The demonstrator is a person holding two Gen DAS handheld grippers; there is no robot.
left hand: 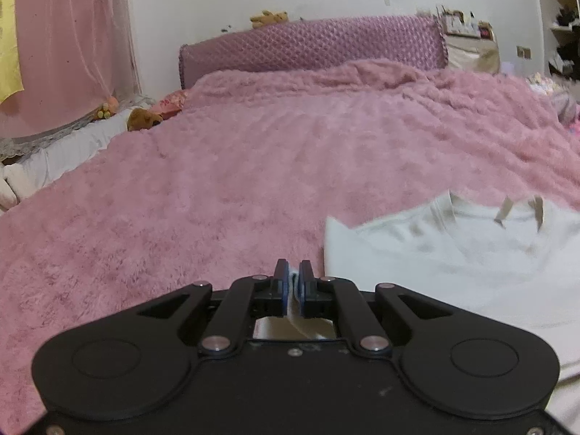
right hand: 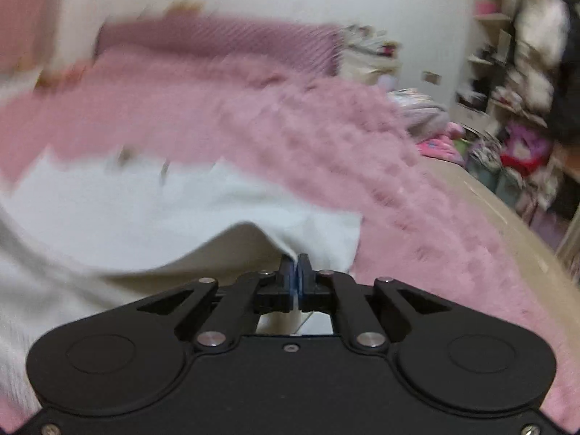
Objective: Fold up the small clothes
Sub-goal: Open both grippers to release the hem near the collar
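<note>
Blanket (left hand: 235,181) under white garment (left hand: 453,261); both tools (left hand: 293,272) (right hand: 298,266) pinching garment.

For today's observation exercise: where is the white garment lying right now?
The white garment lies on the pink fluffy blanket, lower right in the left wrist view, lower left in the right; each gripper, left and right, pinches an edge.

Soft, even indoor light fills both views, with no hard shadows or glare. The left wrist view is fairly sharp, though the fluffy pink bedspread (left hand: 253,166) bows with fisheye distortion and dark vignetting clips the corners. The right wrist view is heavily motion-blurred, smearing the white knitted garment (right hand: 145,210) and the cluttered shelves (right hand: 525,72).
</note>
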